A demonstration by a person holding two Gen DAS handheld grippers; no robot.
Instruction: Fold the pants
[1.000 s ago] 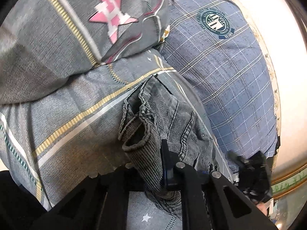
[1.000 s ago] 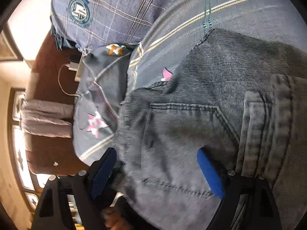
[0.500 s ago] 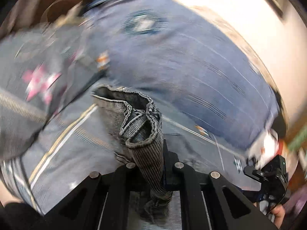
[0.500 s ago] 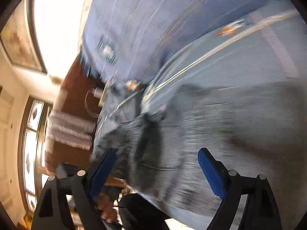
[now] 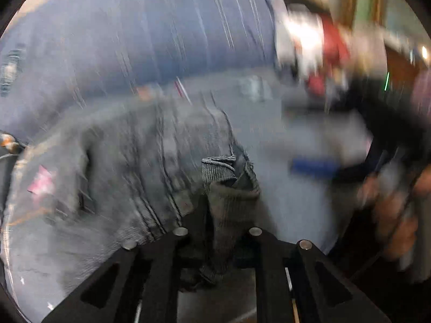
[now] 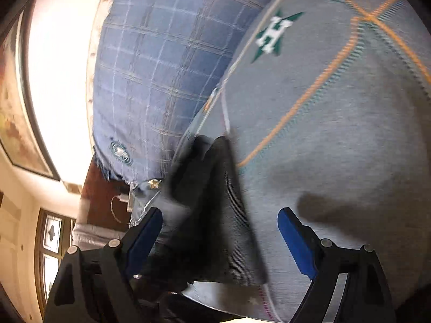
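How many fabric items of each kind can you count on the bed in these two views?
Pants: 1
Blue checked pillow: 1
Grey bed cover: 1
Total: 3

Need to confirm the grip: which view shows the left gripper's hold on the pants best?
Left wrist: the left gripper is shut on a bunched fold of the pants. Right wrist shows only dark denim, not that grip.

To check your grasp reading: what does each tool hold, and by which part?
The left tool pinches the grey pants by a bunched hem edge. The right tool is open, holding nothing.
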